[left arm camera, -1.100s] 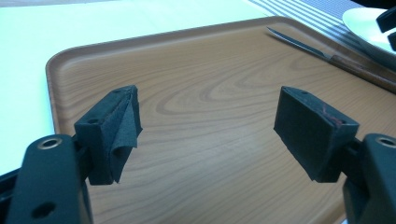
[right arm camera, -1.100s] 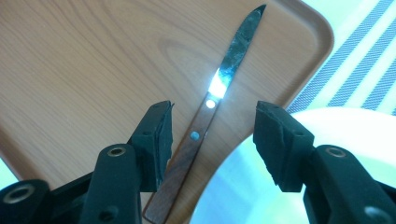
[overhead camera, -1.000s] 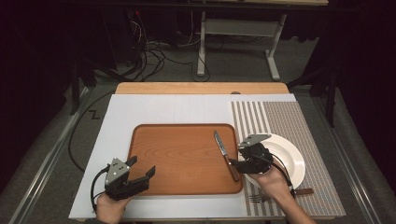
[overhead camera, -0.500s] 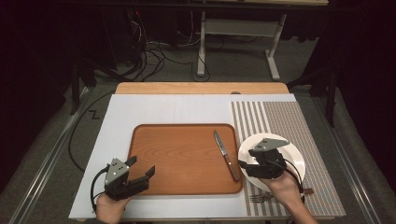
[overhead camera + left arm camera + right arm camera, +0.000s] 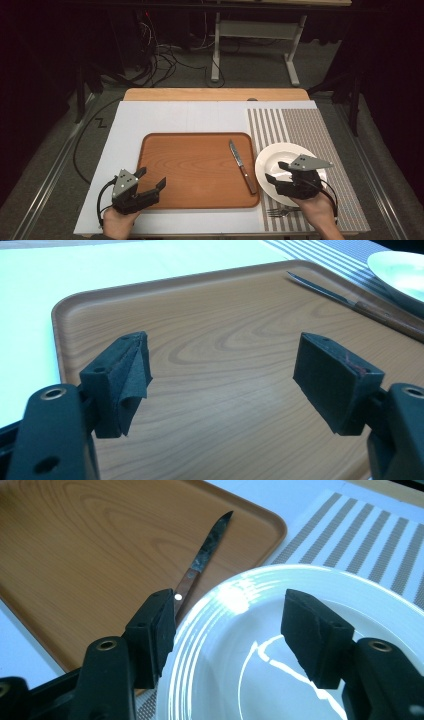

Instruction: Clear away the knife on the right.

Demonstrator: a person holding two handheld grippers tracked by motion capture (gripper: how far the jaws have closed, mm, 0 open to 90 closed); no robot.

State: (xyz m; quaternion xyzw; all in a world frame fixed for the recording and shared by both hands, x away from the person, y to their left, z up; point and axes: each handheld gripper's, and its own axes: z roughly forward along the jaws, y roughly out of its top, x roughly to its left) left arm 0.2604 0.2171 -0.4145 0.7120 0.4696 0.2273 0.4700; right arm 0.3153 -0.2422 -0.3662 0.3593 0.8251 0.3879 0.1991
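High view: right gripper (image 5: 278, 171) hovers over the white plate (image 5: 280, 155), jaws spread and empty; left gripper (image 5: 151, 178) waits spread at the wooden tray (image 5: 195, 165). Judged step: approaching the plate rim; next, lower and close on it beside the knife (image 5: 242, 166).

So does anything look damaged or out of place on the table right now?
Yes: the black pad on one jaw of the left gripper is peeling, its fabric folded away from the block. Also, the wooden-handled knife lies on the brown wooden tray, its handle against the right rim, apart from the silver fork.
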